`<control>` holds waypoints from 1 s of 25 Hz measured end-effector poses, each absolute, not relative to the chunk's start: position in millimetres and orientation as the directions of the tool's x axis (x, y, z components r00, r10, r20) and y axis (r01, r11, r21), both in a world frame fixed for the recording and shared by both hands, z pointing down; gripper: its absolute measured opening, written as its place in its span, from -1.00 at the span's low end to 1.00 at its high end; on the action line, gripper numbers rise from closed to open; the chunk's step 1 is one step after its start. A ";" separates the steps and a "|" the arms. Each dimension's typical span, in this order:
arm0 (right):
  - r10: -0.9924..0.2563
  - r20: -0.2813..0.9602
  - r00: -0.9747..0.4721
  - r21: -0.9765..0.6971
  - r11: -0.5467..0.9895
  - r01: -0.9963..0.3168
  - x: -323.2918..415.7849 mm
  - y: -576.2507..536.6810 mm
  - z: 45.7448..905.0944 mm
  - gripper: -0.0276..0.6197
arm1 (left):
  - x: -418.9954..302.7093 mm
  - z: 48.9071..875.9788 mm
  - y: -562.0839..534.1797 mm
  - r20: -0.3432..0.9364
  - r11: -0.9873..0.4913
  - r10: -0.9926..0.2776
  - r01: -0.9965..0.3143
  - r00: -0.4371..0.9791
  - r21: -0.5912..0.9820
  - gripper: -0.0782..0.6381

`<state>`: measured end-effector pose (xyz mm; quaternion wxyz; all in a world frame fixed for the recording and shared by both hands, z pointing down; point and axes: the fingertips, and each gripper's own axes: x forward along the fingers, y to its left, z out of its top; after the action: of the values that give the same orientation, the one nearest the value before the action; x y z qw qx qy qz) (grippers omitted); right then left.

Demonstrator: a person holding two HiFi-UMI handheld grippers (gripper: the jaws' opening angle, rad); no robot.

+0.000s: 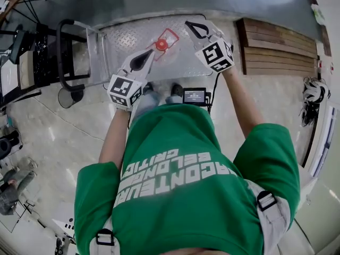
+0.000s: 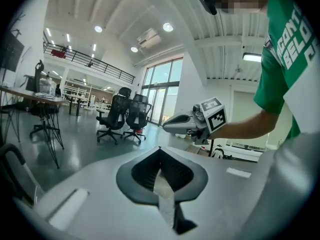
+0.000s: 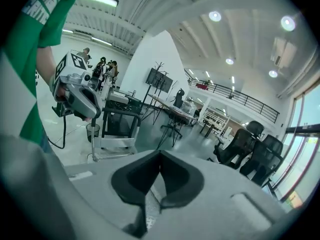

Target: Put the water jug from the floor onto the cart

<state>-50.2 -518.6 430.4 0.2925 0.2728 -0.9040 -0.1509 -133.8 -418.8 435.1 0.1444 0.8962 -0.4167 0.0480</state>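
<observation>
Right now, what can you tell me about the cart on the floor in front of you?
The cart is a low, flat platform of grey metal with a raised tread pattern, seen from above. A black tube handle rises at its left end in the head view. It stands on the glossy floor. A clear jug with a red cap sits near the middle of the deck. The wheels are hidden.
</observation>
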 end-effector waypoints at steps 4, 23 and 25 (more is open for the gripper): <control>-0.585 0.418 -0.695 0.424 0.802 -0.420 -47.4 -511.9 418.6 -0.93 | -131.6 424.0 -423.7 0.188 -0.611 -0.745 -0.768 0.640 0.194 -0.74; -0.554 0.381 -0.740 0.204 0.831 -0.517 -15.4 -413.4 422.7 -0.93 | -144.4 424.4 -405.1 0.165 -0.548 -0.797 -0.811 0.581 0.206 -0.74; -0.555 0.379 -0.741 0.173 0.829 -0.532 -16.1 -410.3 427.2 -0.93 | -143.2 426.3 -405.9 0.168 -0.550 -0.794 -0.809 0.584 0.208 -0.74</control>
<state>-16.1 -410.3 427.2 0.2114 0.2913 -0.9326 -0.0270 -143.2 -405.9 426.3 0.1323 0.8800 -0.4553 0.0273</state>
